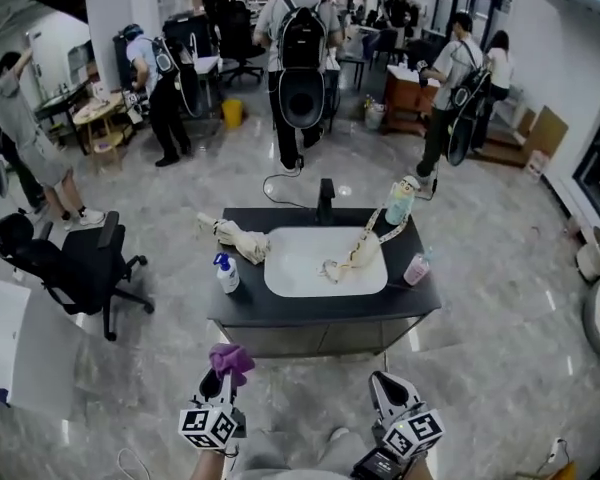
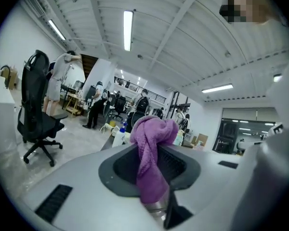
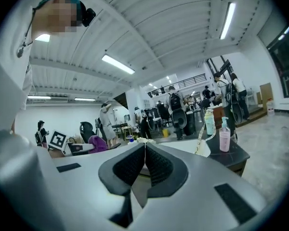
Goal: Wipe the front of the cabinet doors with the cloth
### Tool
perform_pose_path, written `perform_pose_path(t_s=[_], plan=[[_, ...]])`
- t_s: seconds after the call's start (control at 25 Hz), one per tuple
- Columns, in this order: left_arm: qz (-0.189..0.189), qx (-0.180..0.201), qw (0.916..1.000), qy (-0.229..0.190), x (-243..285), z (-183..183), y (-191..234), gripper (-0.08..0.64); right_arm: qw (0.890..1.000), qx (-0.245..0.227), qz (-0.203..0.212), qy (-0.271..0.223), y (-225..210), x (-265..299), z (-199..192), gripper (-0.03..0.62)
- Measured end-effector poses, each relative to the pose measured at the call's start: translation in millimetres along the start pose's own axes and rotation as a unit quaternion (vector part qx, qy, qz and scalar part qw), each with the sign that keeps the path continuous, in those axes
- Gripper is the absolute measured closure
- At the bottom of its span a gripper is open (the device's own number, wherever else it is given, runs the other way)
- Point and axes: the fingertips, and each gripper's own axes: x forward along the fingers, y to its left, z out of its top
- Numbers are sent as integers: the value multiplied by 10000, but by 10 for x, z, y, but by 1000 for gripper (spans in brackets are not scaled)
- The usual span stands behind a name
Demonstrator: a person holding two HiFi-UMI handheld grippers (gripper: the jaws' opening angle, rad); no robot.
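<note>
A purple cloth is bunched in my left gripper, low in the head view, in front of the vanity. In the left gripper view the jaws are shut on the purple cloth, which drapes over them. My right gripper is held beside it, shut with nothing between its jaws. The cabinet doors form the grey front under the dark countertop, a short way ahead of both grippers.
A white basin holds a tangled strap. A spray bottle, a beige rag, a green bottle and a pink bottle stand on top. A black office chair is left; several people stand behind.
</note>
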Motion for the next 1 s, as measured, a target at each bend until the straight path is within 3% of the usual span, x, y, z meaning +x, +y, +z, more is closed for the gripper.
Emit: perform_pose_path(t_s=[0.16,0.32,0.44,0.68,0.84,1.0], plan=[[-346,501,9980,-196,-223,610,-375,463,9992,33,-279,-291,6,-338,469,565],[-758,1103,9908,-193,-197,1026,-857,463,9968,239,-539,-545,-159,-537,879,565],[-922,953,9905,-359,-213,1223,-1121,463,9957,414,-533,-631,-186,-604,1069,565],[-736,1049,9912,-332,-294,1411,-1433,463,9951,671,-98,-725,-5,-581,1465,565],[-579,669,9938,-678,-405,1562,-1522,463,9954,578,388,-662,77,-431,1609,565],[-426,790,9931,-759,-553,1617,-1718,463,9929,225,982,-633,184,-366,1760,565]])
